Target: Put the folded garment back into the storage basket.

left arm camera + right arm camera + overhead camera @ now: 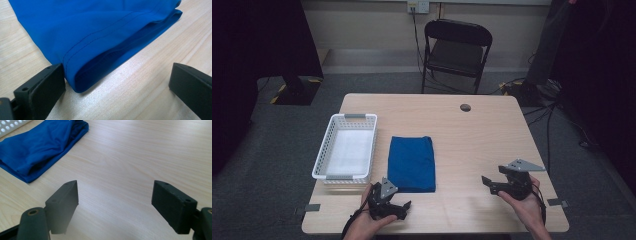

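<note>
The folded blue cloth lies beside the white plastic basket. The left gripper gapes at its near corner; the right gripper hovers empty, wide open.

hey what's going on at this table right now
A person sits at a wooden table with a two-jaw gripper in each hand. A folded blue cloth lies flat beside a white plastic basket. The left gripper sits at the cloth's near corner with its jaws open, one jaw right by the fold, not clamped on it. The right gripper hovers open over bare table off to the right, pointing toward the cloth. Nothing is held yet.
</note>
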